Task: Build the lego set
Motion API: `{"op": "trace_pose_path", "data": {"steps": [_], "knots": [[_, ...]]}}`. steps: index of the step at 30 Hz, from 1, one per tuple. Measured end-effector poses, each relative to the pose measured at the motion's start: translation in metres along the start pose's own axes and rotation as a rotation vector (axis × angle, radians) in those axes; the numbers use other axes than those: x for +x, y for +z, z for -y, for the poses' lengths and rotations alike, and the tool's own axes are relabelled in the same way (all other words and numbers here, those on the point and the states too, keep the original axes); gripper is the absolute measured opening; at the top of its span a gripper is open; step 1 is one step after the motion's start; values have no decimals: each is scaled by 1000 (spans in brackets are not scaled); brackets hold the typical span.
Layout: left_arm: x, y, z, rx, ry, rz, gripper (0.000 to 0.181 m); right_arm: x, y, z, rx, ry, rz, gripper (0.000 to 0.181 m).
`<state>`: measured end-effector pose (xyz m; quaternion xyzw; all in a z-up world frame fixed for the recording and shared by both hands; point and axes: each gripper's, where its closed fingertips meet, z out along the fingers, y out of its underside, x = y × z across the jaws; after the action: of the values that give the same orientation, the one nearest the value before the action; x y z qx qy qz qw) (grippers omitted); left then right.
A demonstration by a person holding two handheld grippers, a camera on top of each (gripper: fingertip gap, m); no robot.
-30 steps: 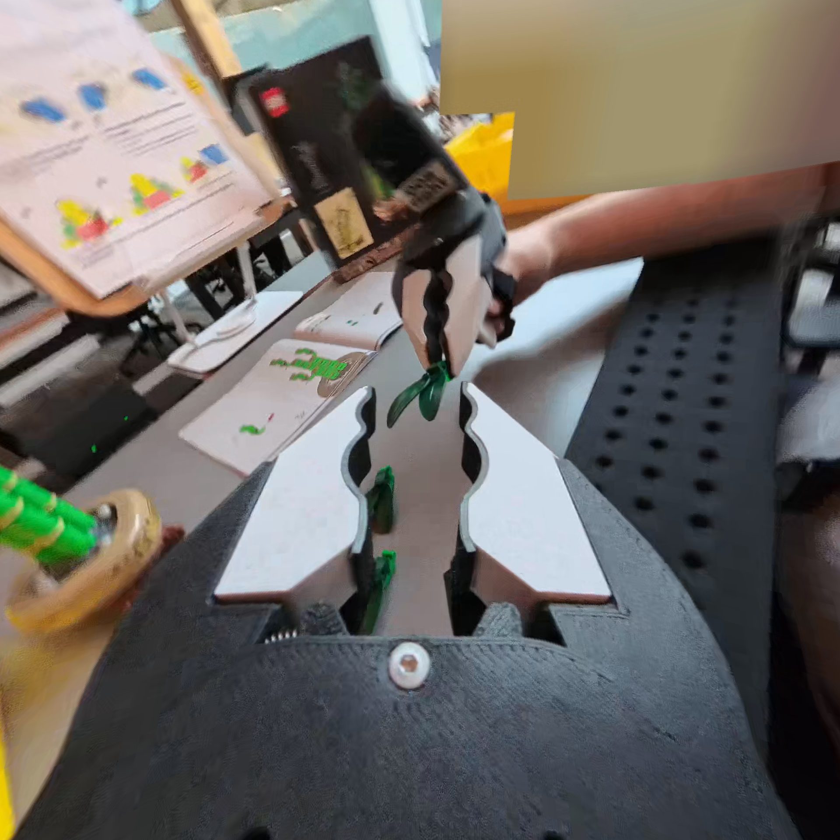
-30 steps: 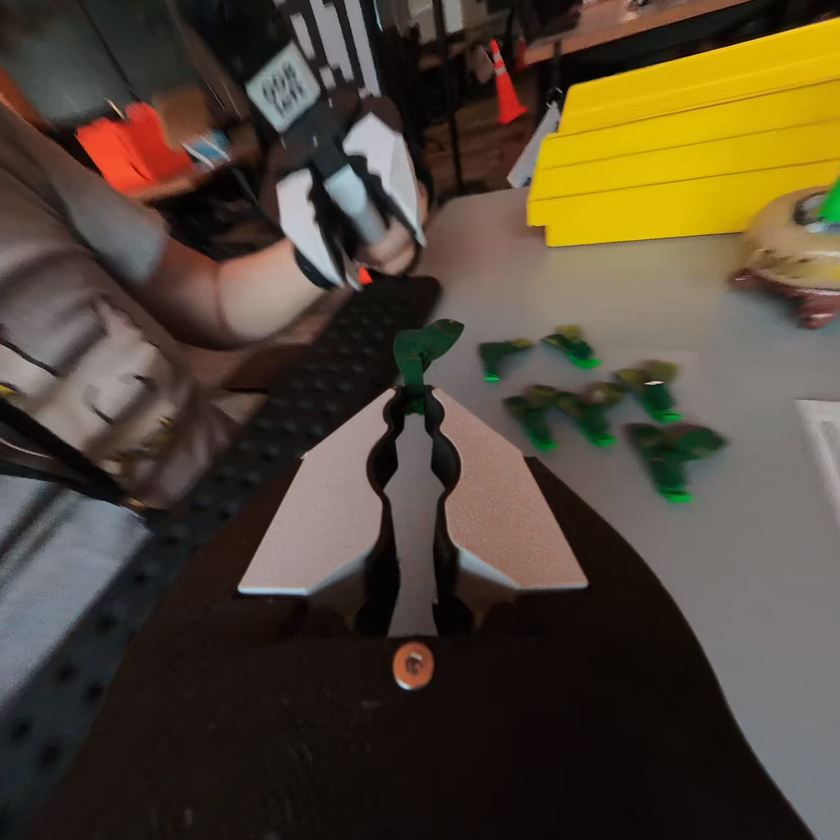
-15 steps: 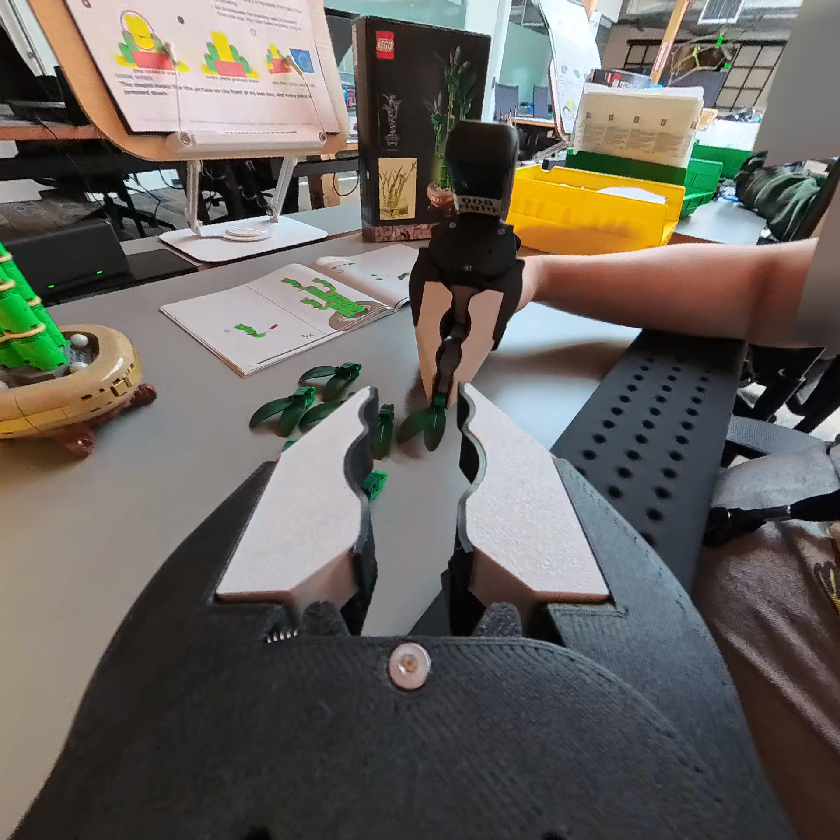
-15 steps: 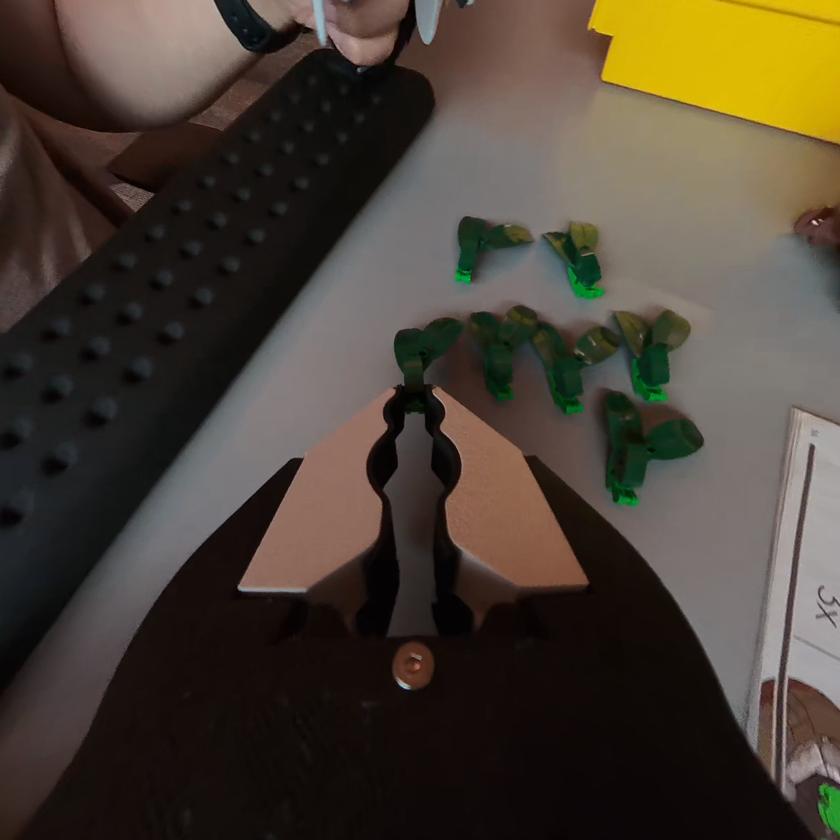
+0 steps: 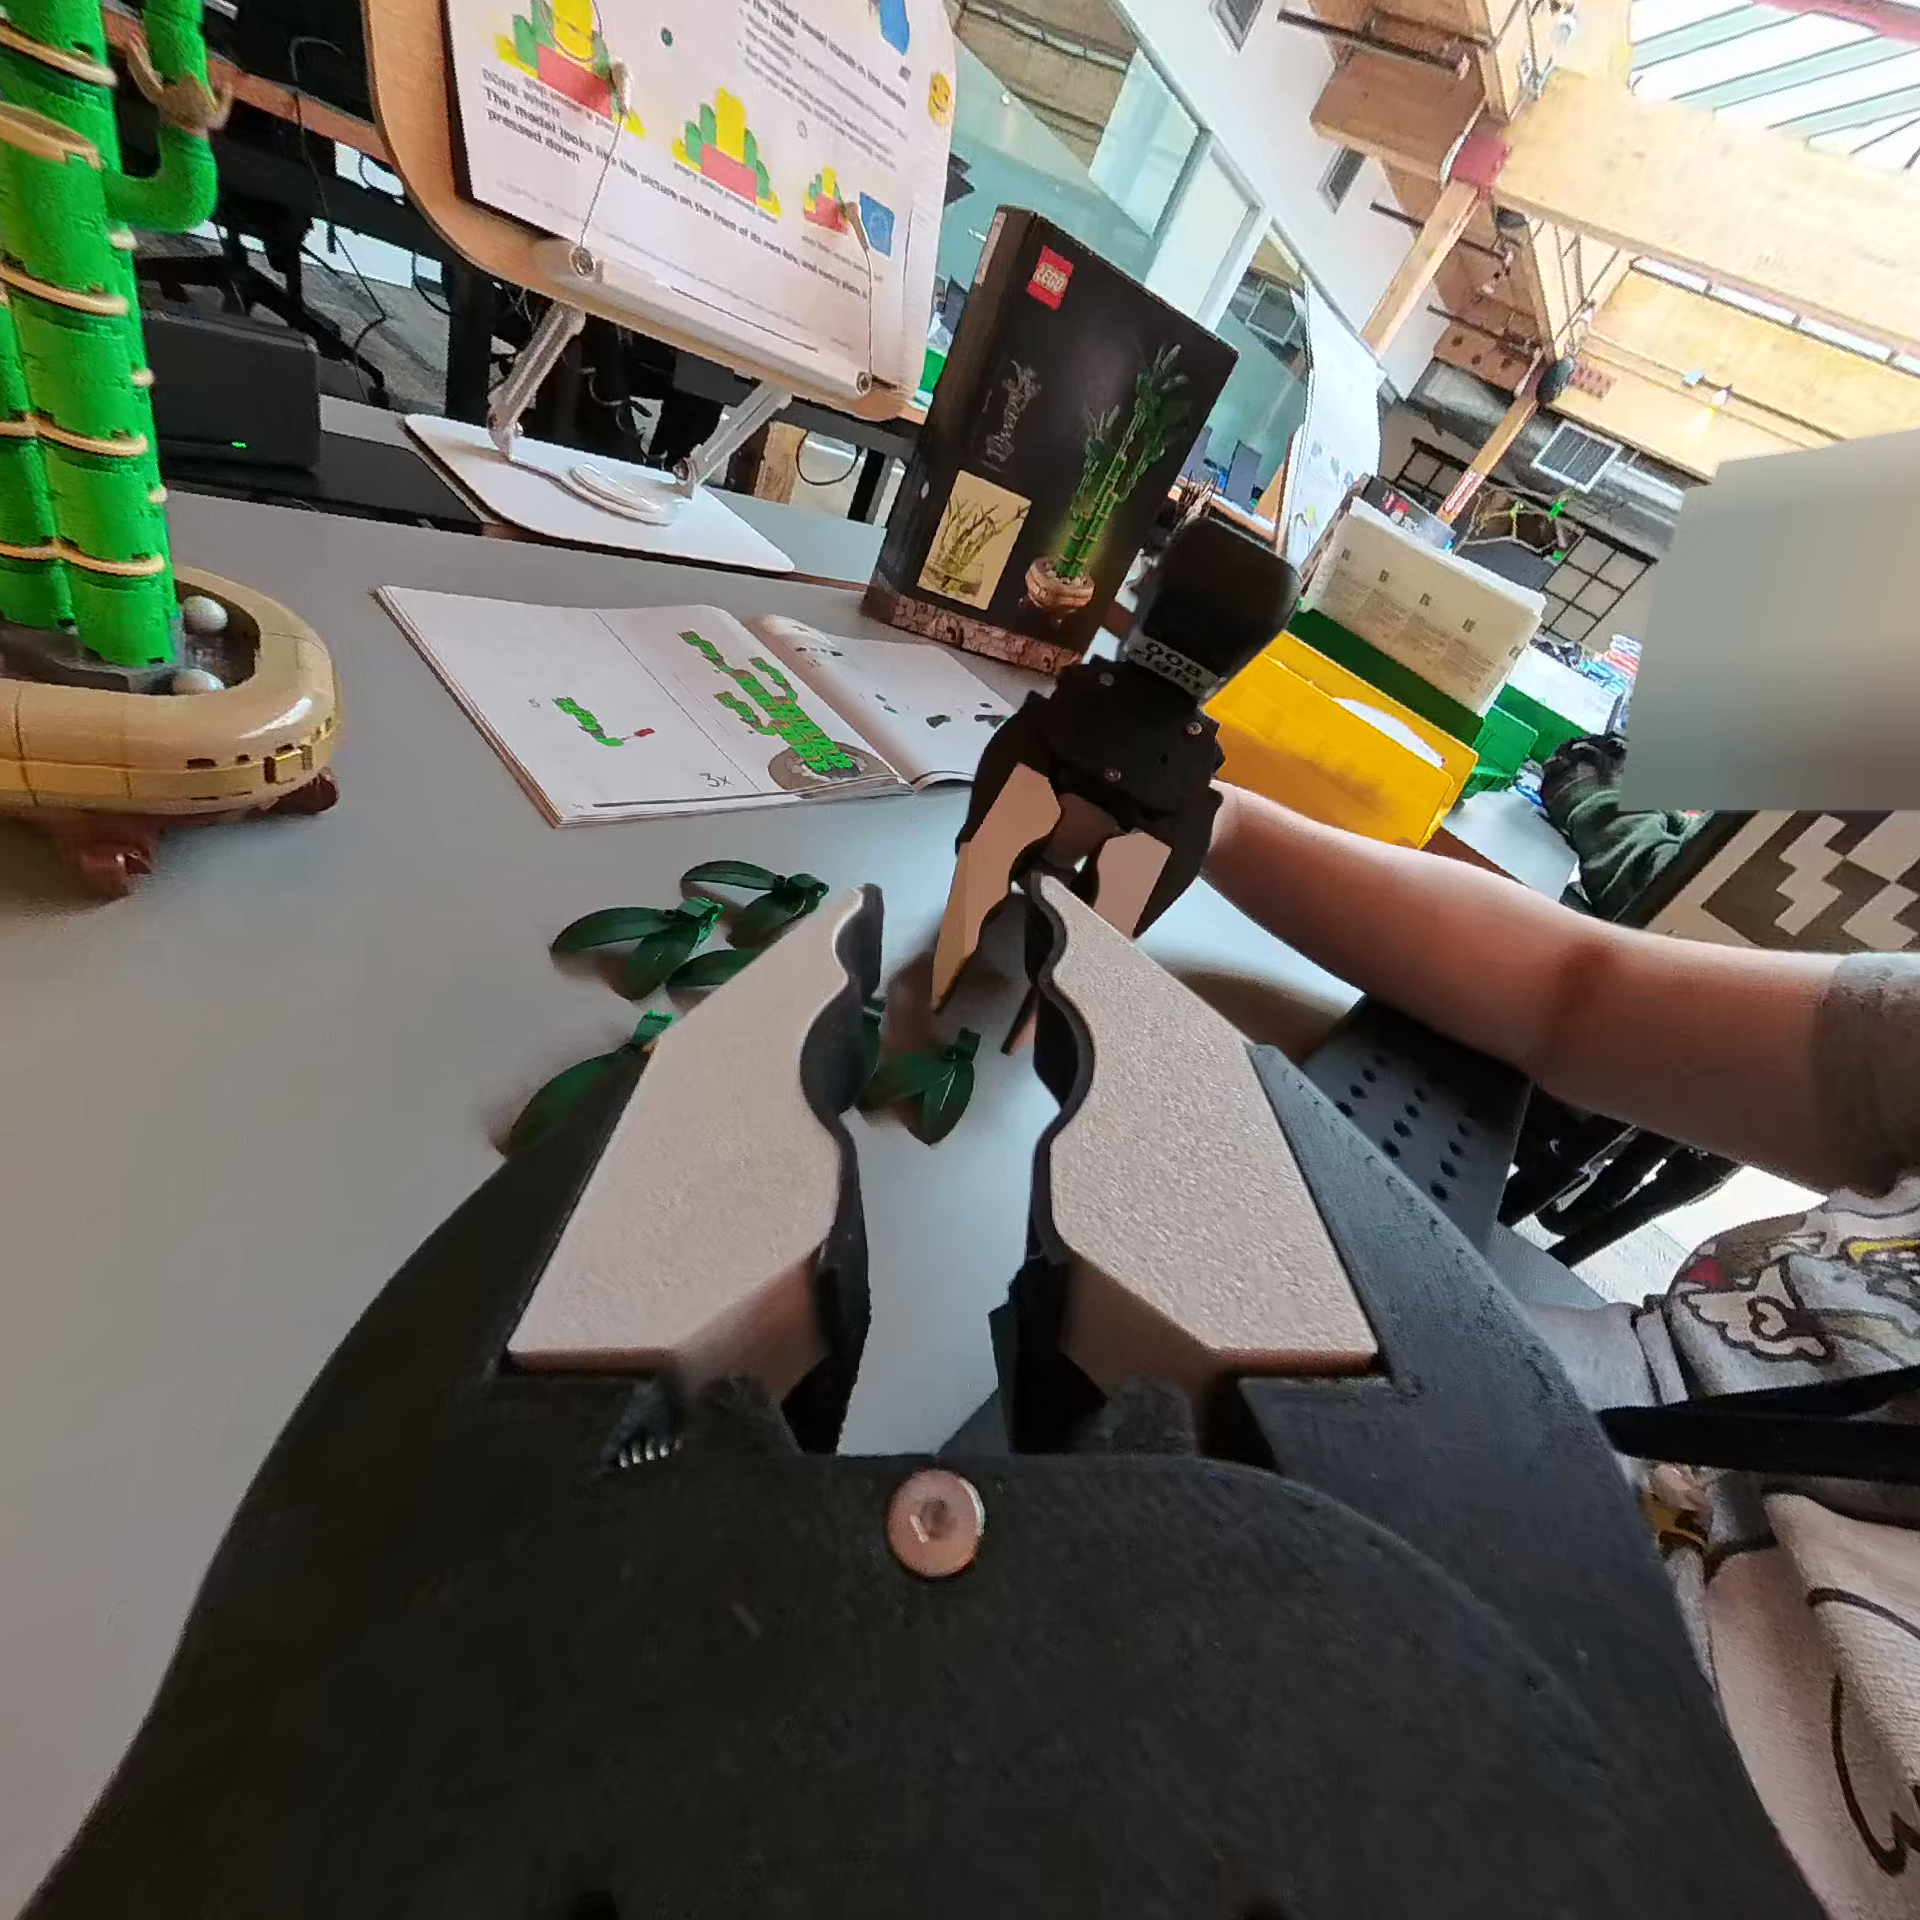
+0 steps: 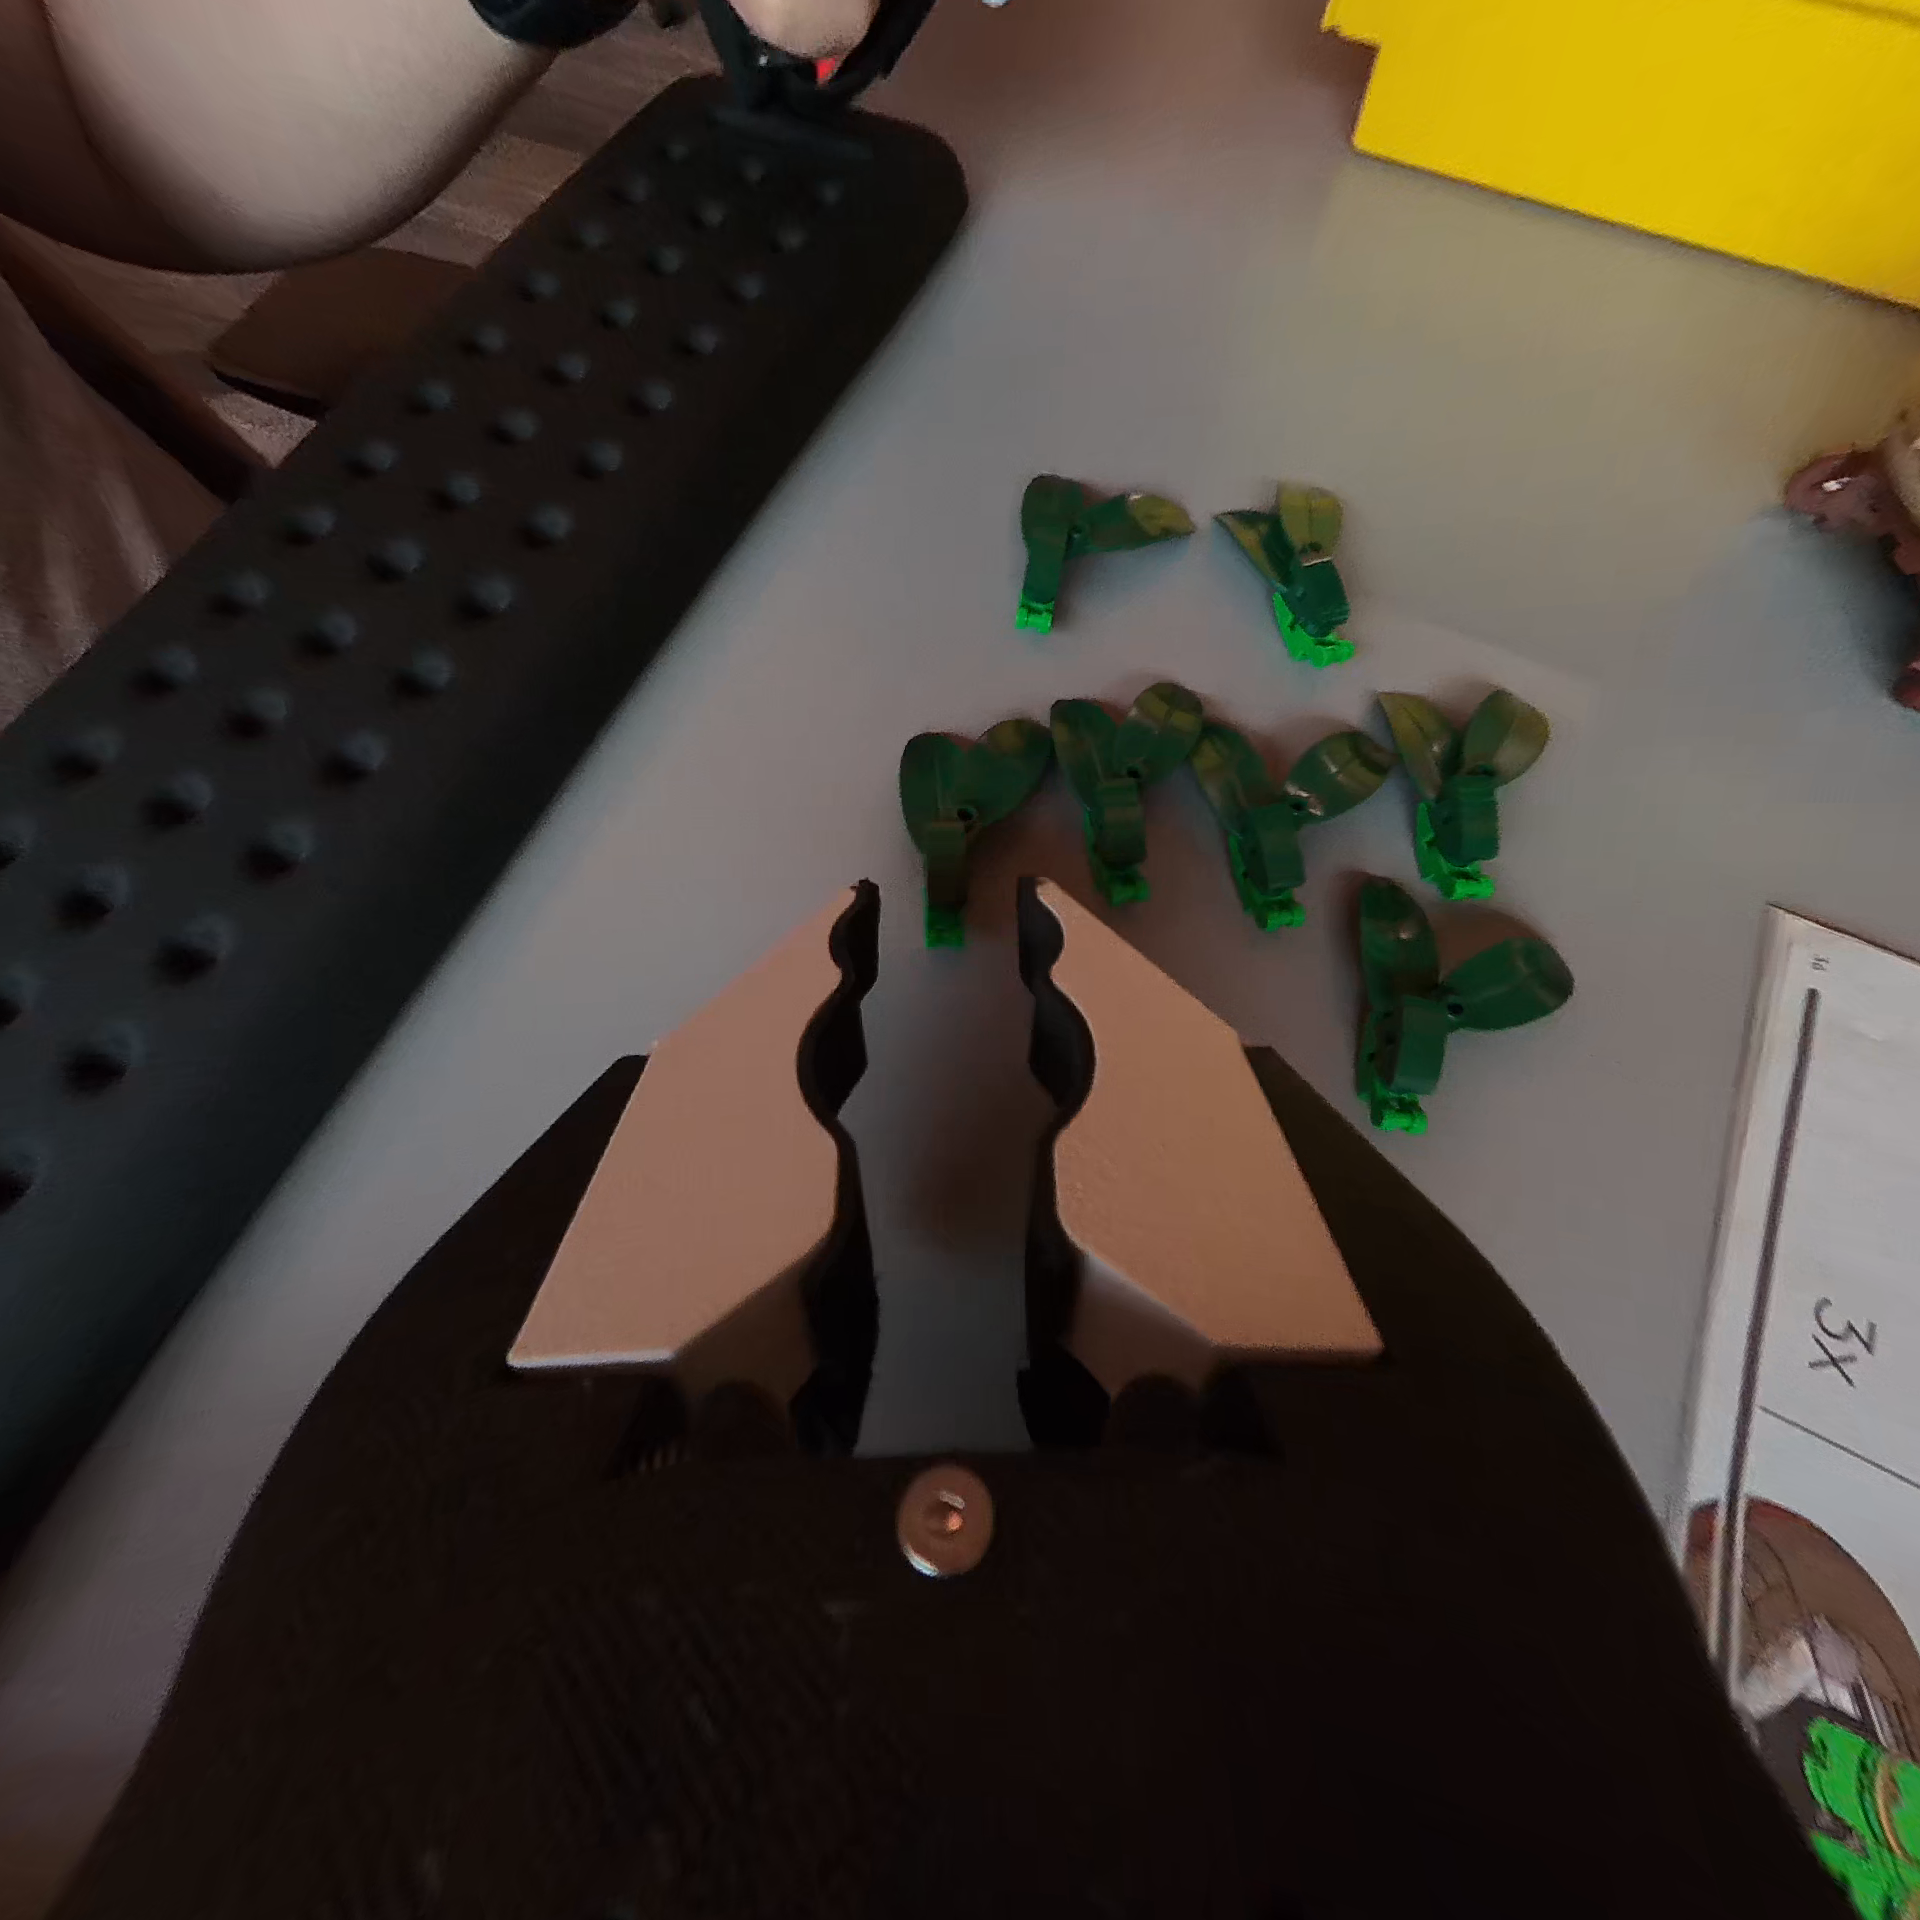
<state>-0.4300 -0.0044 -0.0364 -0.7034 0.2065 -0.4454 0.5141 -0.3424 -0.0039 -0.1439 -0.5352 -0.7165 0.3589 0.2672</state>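
While the right gripper [image 6: 948, 902] hangs over the grey table [image 6: 1299, 343] with its fingers spread apart and gripping nothing, a dark green leaf piece [image 6: 961, 805] lies flat on the surface just past its fingertips, at twelve o'clock from them, its bright green clip end pointing back toward the gap. Six more leaf pieces [image 6: 1273, 810] lie loose at one to three o'clock of that piece, near it but apart from the gripper. A black studded mat [image 6: 395, 582] runs along the table edge at nine to eleven o'clock, and an open instruction booklet [image 6: 1829, 1247] sits at three o'clock. From the left wrist view, the left gripper [image 5: 956, 914] is likewise parted and empty, aimed at the same leaf piece [image 5: 930, 1081], with the right gripper [image 5: 987, 1023] standing tips-down just behind it. The bamboo model [image 5: 94, 436] in its tan pot stands at ten o'clock, the set's box [image 5: 1049, 488] at twelve.
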Motion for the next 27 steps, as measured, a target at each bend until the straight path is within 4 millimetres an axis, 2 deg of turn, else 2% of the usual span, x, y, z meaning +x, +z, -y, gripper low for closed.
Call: {"op": "trace_pose_path", "data": {"steps": [4,10,15,17,20,22,27], "knots": [[5,-1,8,33,-33,-37,30,0,-22,11,67,19,-60,27],[12,-5,29,107,-77,-105,33,27,-69,28,207,140,-264,24],[25,-16,53,209,-119,-190,31,38,-113,39,342,239,-367,28],[30,-20,59,229,-146,-222,32,39,-125,37,352,256,-401,29],[26,-19,60,224,-140,-184,32,25,-126,25,333,297,-355,26],[28,-17,61,220,-128,-185,33,20,-124,16,338,334,-372,6],[46,-10,74,255,-152,-288,37,7,-133,28,465,365,-442,0]]}}
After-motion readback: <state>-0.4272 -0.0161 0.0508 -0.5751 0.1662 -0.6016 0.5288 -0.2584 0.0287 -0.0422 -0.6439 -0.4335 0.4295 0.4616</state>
